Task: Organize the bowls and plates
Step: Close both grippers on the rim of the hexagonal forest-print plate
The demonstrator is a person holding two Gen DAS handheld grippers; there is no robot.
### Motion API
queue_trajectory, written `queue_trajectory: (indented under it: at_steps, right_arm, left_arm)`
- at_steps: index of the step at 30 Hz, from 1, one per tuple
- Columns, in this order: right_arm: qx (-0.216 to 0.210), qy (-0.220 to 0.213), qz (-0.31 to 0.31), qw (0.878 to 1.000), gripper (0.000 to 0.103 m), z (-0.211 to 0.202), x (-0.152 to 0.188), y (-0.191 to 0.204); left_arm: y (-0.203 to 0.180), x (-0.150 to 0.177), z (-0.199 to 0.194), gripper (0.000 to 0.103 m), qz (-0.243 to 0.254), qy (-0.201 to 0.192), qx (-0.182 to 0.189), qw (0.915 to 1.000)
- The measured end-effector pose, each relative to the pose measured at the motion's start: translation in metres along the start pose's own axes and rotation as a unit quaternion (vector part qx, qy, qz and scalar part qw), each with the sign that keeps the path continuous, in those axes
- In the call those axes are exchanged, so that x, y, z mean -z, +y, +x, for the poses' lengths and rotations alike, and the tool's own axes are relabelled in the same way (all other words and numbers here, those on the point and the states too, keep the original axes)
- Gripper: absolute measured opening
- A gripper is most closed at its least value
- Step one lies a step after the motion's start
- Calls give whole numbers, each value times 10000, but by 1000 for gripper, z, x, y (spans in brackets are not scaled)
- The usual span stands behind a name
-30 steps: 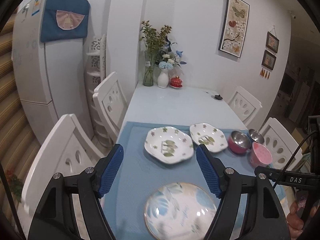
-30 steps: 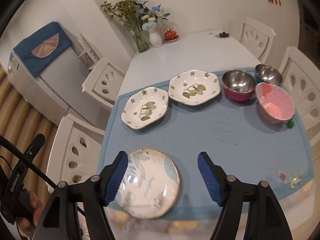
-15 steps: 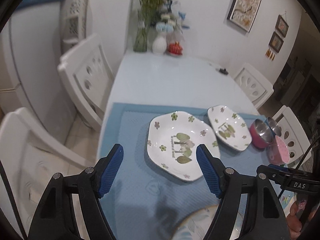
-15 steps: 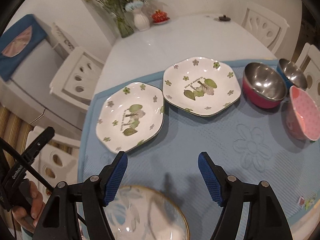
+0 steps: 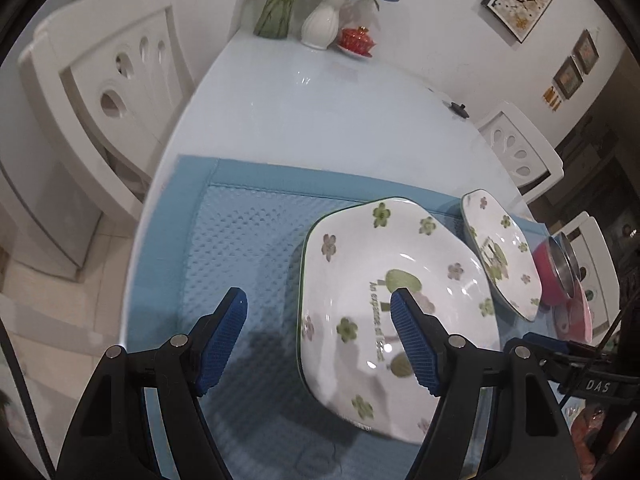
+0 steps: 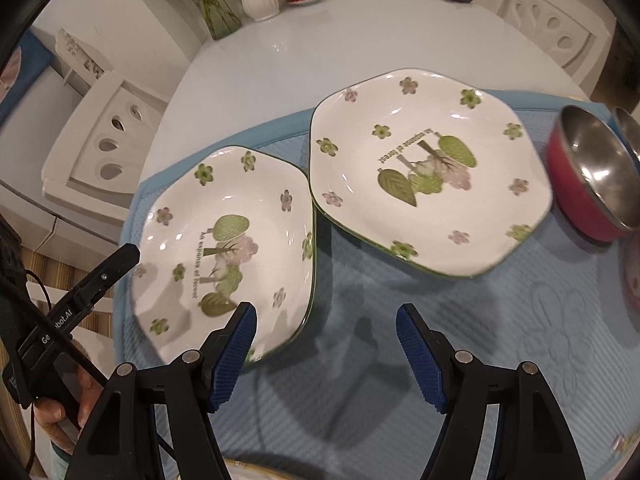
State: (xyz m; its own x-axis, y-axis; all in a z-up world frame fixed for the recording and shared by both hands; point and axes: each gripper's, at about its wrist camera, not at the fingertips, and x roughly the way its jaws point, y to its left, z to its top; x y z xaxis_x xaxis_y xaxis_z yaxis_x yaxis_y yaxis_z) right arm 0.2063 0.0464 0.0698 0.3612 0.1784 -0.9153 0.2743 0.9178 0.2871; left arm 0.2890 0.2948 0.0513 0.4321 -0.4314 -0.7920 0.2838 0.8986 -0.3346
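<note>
Two white hexagonal plates with green flowers lie side by side on a blue mat (image 6: 400, 360). My left gripper (image 5: 318, 340) is open and low over the left plate (image 5: 392, 300); the plate's left rim lies between the fingers, and the right fingertip (image 5: 412, 344) hangs over its inside. My right gripper (image 6: 326, 354) is open over bare mat, just in front of the left plate (image 6: 224, 248) and the right plate (image 6: 428, 172). Its left fingertip (image 6: 234, 354) overlaps the left plate's near rim. A red steel-lined bowl (image 6: 592, 172) stands to the right.
A blue bowl (image 6: 628, 120) and a pink bowl (image 6: 632, 272) sit at the right edge. A round gold-rimmed plate (image 6: 248, 470) peeks in at the bottom. Flower vases (image 5: 320, 20) and a red dish (image 5: 356, 40) stand at the far end of the table. White chairs (image 5: 112, 80) surround it.
Both grippers have come down and forward from the round plate toward the two flowered plates, which now look much larger. The round plate has slid out below. Jaw widths look unchanged.
</note>
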Motion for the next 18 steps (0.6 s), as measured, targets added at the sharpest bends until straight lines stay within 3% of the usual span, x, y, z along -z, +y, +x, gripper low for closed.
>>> queue_trajectory:
  at_steps: [4, 8, 15, 18]
  right_arm:
    - [-16, 152, -29, 9999, 71, 22, -6, -1]
    - [-143, 207, -12, 9997, 65, 37, -10, 0]
    - [-140, 46, -358, 9993, 52, 45, -14, 12]
    - [-104, -37, -513, 9986, 47, 47, -15, 17]
  left_arm:
    - [2, 0, 18, 70, 27, 145, -10, 9999]
    - [4, 0, 31, 66, -74, 217, 66, 9997]
    - [6, -3, 38, 38, -43, 147, 177, 9997]
    - [8, -5, 42, 33, -67, 95, 260, 9996]
